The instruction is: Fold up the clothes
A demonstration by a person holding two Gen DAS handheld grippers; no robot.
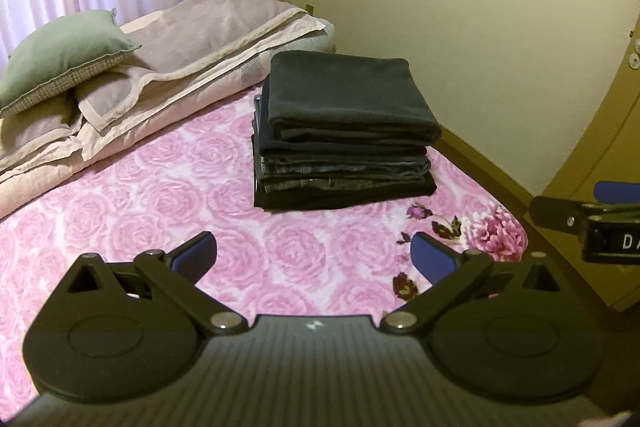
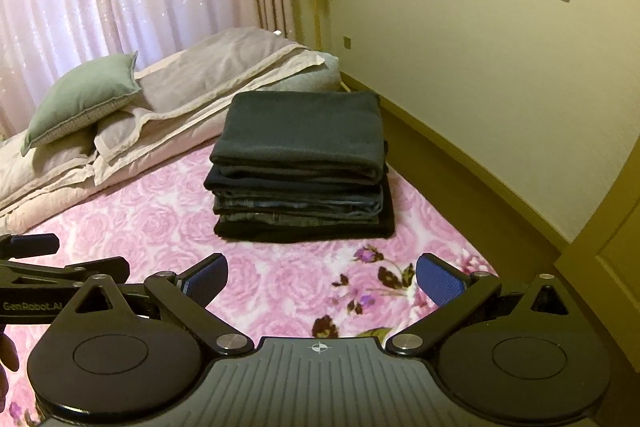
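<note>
A neat stack of folded dark clothes (image 1: 344, 131) (image 2: 300, 167) sits on the pink rose-print bed sheet (image 1: 160, 195) (image 2: 168, 223), near the bed's right side. The top piece is dark grey; jeans and a black garment lie under it. My left gripper (image 1: 314, 257) hovers open over the sheet, short of the stack, with nothing between its blue pads. My right gripper (image 2: 322, 279) is open too, empty, also in front of the stack. Each gripper shows at the edge of the other's view: the right one (image 1: 592, 215), the left one (image 2: 36, 267).
A folded beige quilt (image 1: 168, 75) with a green cushion (image 1: 60, 55) and pillows lies across the head of the bed. Pink curtains hang behind. A yellow wall (image 1: 460, 27) with sockets runs along the right, and a door (image 1: 624, 131) stands at far right.
</note>
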